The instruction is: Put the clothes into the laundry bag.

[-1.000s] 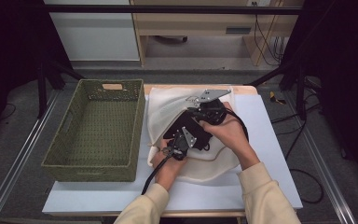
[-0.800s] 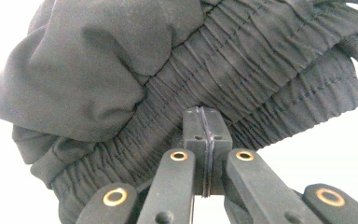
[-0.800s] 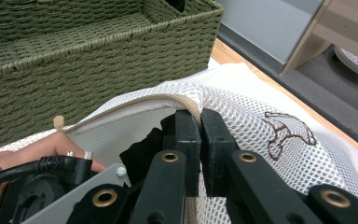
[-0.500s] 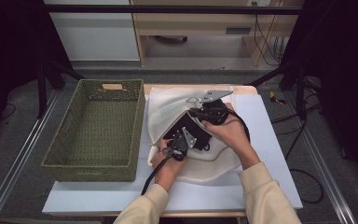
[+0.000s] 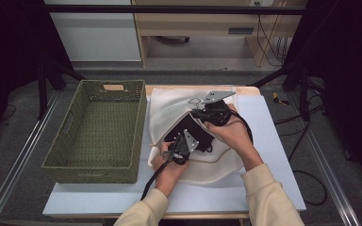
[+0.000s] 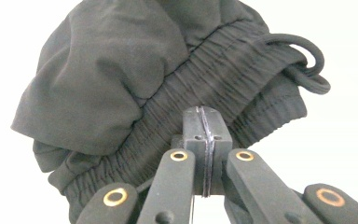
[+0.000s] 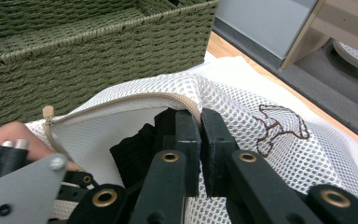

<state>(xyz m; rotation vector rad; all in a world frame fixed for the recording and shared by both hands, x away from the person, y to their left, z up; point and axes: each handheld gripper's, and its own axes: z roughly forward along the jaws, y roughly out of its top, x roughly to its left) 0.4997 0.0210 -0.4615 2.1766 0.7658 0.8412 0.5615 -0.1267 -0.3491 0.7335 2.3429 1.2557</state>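
Black shorts (image 6: 135, 88) half inside mesh bag (image 7: 270, 154) on table (image 5: 273, 117), beside basket (image 5: 99, 136). Left gripper (image 6: 204, 140) clamped on elastic waistband; right gripper (image 7: 200, 135) pinched on bag's zipper edge. Soft, light, limp, likely to snag; best gripped at gathered waistband.

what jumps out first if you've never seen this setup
Mid-table, two hands work a black garment at the zipped mouth of a white mesh bag. The left gripper is clamped on the garment's elastic waistband, and the right gripper pinches the bag's zipper edge. A green woven basket stands at the table's left.
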